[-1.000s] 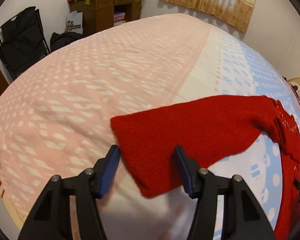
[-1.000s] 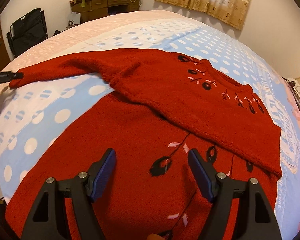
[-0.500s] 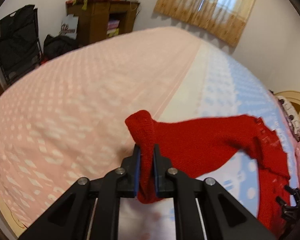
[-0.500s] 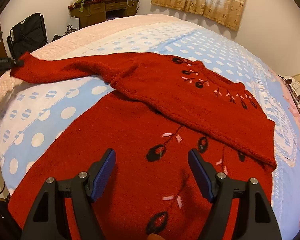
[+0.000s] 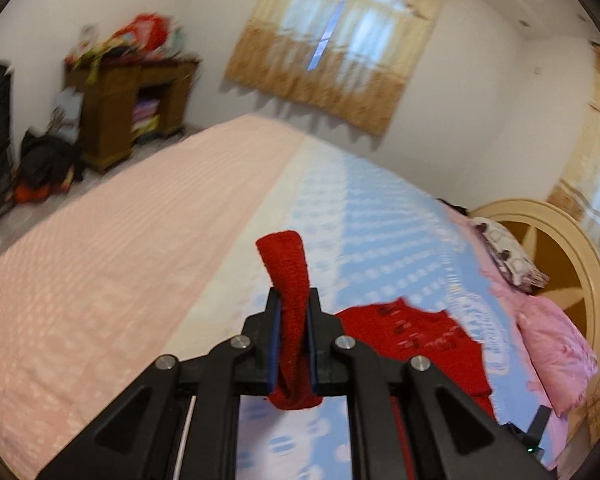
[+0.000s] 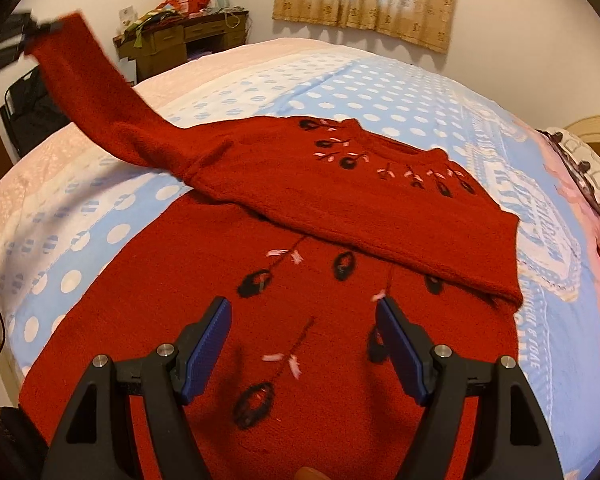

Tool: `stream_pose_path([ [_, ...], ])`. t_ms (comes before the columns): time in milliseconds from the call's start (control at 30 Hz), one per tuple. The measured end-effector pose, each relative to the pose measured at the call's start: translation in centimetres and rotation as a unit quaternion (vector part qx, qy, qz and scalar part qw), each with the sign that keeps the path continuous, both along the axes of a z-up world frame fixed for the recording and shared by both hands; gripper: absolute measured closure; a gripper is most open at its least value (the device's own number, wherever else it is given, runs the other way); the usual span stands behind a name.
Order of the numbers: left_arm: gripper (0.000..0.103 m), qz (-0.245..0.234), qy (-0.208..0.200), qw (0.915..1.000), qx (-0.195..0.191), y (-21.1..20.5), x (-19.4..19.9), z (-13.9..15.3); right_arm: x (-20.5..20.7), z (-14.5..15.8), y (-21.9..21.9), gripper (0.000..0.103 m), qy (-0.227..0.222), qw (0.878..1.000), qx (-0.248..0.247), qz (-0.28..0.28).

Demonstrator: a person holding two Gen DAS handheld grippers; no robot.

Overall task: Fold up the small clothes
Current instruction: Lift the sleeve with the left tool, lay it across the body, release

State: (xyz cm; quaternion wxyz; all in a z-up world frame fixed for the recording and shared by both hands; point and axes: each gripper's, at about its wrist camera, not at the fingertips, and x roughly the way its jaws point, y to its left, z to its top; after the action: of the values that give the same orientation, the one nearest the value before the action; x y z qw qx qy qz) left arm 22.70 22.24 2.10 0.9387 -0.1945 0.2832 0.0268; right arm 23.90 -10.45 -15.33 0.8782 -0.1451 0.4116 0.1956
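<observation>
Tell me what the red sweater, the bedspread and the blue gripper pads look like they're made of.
Red sweater: looks like knitted wool or acrylic, matte and fuzzy, with a visible knit texture on the sleeve cuff and stitched black and pink flowers.
Bedspread: probably printed woven cotton or a blend, smooth and flat, with dots.
Blue pads: likely ribbed rubber or soft plastic, with fine ridges showing.
</observation>
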Motion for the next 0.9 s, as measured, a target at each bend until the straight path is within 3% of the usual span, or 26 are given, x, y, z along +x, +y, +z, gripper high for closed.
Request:
stream_pose_path([
  [167, 0.092, -0.043, -0.036, 0.9976, 0.040, -4.5, 1.5, 3.0, -0.3, 0.7, -2.0, 0.028, -0.001, 1.000, 0.020, -0.016],
  [567, 0.092, -0.106, -0.033, 0.9937, 0.015, -12.3, 6.0, 4.9, -1.6, 0.4, -5.0, 0.028, 0.006, 0.999, 0.028, -0.033],
  [900, 0.092, -0.165, -0.052, 0.9839, 0.044, -21.1, 8.5, 7.7, -1.8, -1.6, -5.9, 0.028, 0.031, 0.998, 0.040, -0.035],
])
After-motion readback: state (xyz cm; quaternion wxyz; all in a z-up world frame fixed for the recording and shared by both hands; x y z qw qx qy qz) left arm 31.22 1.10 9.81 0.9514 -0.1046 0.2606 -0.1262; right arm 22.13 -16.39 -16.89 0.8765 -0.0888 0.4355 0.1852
